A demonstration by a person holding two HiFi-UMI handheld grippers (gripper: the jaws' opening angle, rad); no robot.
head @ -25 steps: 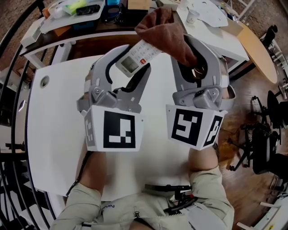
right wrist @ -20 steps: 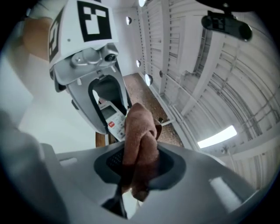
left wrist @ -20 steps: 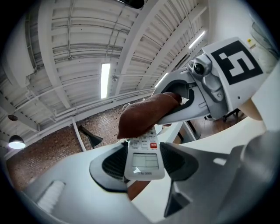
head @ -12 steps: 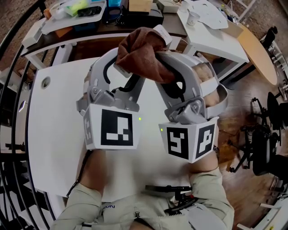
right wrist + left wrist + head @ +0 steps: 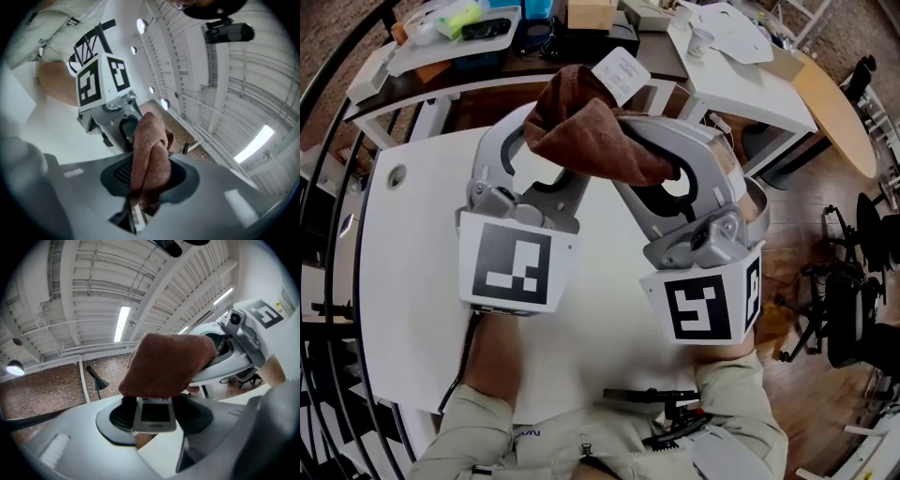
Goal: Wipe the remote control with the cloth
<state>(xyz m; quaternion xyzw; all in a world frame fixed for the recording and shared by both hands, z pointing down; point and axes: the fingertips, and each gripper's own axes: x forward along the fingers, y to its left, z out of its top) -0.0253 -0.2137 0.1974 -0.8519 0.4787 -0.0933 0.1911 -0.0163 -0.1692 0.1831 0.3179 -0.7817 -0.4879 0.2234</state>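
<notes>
The remote control (image 5: 621, 73) was held up off the white desk (image 5: 403, 281), clamped across its body between the jaws of the left tool (image 5: 157, 414). In the left gripper view its dark display window and pale grey casing faced the camera, with the jaws' dark pads pressing in on either side. The brown cloth (image 5: 591, 131) lay bunched over the upper part of the remote, touching it and hiding most of its length (only the white far end poked out past the fabric in the head view).

The right tool (image 5: 149, 180) had its jaws closed narrowly on a folded wad of that cloth; the right gripper view showed the fabric squeezed between the two pads and rising in a twisted roll beyond them, with a sliver of the remote's edge just below. Both tools sat close together above the middle of the desk, their arms crossing beneath the cloth, and the square-marker cubes faced the person's chest.
</notes>
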